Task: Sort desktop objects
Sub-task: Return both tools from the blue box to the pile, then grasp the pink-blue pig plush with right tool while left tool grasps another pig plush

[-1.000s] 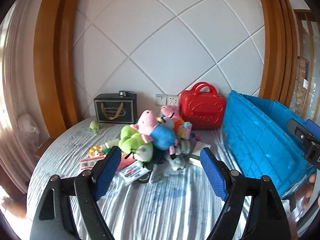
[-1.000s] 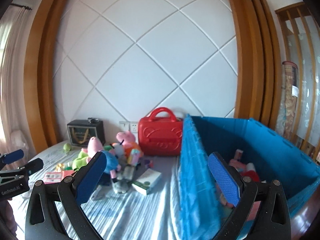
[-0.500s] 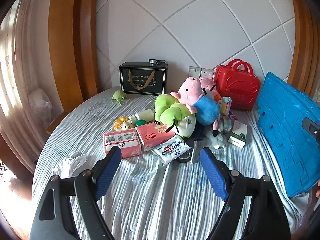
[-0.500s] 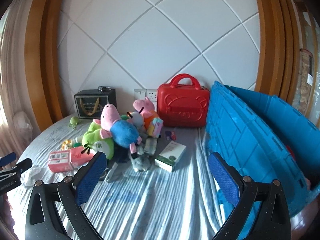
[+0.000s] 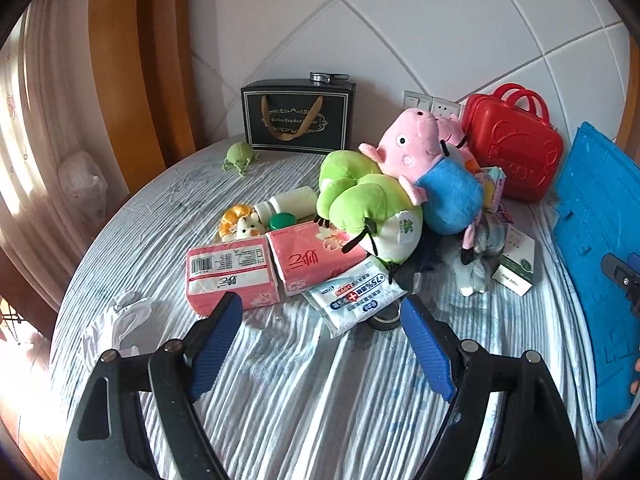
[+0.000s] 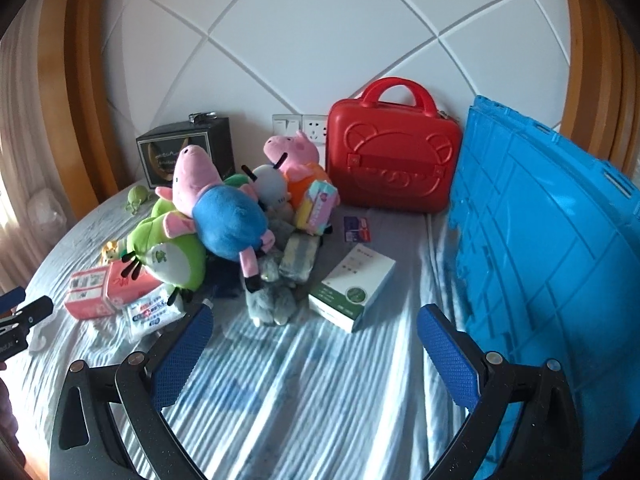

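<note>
Sorting barely started: the whole pile sits on the striped tabletop (image 5: 304,392) — pig plush (image 5: 432,176), green plush (image 5: 372,212), two pink tissue packs (image 5: 230,272), wipes pack (image 5: 354,292), green-white box (image 6: 352,284). Blue crate (image 6: 552,248) at 3 o'clock of the pile, its inside not visible now. Left gripper (image 5: 322,340) and right gripper (image 6: 314,350): fingers spread, pinching nothing, short of the pile.

Versus a second ago: both views pitched down and closer; wall fills less, pile larger, crate contents out of frame.
</note>
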Action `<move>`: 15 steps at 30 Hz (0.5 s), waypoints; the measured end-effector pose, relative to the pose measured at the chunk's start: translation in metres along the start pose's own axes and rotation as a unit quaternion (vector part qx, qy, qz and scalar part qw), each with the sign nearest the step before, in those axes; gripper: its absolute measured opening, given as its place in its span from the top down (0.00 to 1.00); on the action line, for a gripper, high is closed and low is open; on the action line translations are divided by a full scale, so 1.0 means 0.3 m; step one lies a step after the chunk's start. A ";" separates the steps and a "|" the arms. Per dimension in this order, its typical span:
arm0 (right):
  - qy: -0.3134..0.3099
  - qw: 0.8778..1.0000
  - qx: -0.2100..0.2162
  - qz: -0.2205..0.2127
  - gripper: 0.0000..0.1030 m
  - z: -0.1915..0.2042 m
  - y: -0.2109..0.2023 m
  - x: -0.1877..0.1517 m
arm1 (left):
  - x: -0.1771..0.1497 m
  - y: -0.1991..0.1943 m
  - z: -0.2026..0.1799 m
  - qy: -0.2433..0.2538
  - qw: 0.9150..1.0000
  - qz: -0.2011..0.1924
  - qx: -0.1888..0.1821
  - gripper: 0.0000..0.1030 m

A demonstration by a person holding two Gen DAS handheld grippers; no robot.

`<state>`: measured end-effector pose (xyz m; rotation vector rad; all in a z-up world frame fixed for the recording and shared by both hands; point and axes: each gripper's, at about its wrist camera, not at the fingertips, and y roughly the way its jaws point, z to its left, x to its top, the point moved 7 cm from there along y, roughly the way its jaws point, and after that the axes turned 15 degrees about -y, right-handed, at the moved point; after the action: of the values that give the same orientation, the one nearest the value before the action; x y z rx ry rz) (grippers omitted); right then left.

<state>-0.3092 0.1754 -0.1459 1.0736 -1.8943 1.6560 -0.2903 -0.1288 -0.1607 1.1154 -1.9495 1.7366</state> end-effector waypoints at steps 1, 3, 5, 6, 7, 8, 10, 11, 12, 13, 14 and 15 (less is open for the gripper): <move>-0.001 1.000 0.004 0.000 0.00 0.008 0.018 0.009 | 0.015 0.012 0.008 -0.005 1.000 0.002 0.002 0.21; -0.001 1.000 0.013 0.003 0.00 0.026 0.051 0.022 | 0.045 0.032 0.015 -0.010 1.000 0.001 0.002 0.21; 0.000 1.000 0.015 0.007 0.00 0.040 0.080 0.034 | 0.076 0.055 0.004 -0.003 1.000 0.000 -0.003 0.21; 0.000 1.000 0.014 0.008 0.00 0.044 0.090 0.040 | 0.094 0.070 -0.005 0.001 1.000 0.000 -0.005 0.21; 0.000 1.000 0.014 0.009 0.00 0.046 0.100 0.050 | 0.113 0.086 -0.017 0.005 1.000 0.000 -0.009 0.21; 0.000 1.000 0.012 0.010 0.00 0.047 0.113 0.062 | 0.132 0.103 -0.032 0.010 1.000 0.001 -0.015 0.21; 0.004 1.000 0.002 0.011 0.00 0.042 0.134 0.086 | 0.167 0.135 -0.067 0.020 1.000 -0.001 -0.024 0.21; 0.006 1.000 0.001 0.011 0.00 0.040 0.146 0.098 | 0.184 0.153 -0.087 0.027 0.999 -0.002 -0.030 0.21; 0.008 1.000 0.000 0.012 0.00 0.038 0.161 0.109 | 0.200 0.171 -0.107 0.033 0.999 -0.003 -0.036 0.21; 0.011 1.000 -0.002 0.012 0.00 0.037 0.176 0.118 | 0.217 0.188 -0.130 0.039 0.998 -0.002 -0.044 0.21; 0.014 1.000 -0.003 0.014 0.00 0.035 0.193 0.127 | 0.235 0.206 -0.154 0.046 0.998 -0.003 -0.051 0.21; 0.020 1.000 0.000 0.016 0.00 0.037 0.212 0.137 | 0.256 0.224 -0.178 0.052 0.997 -0.005 -0.057 0.21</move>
<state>-0.3813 0.1533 -0.1595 1.0095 -1.8948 1.6826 -0.4024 -0.1075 -0.1442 0.9749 -1.9509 1.6216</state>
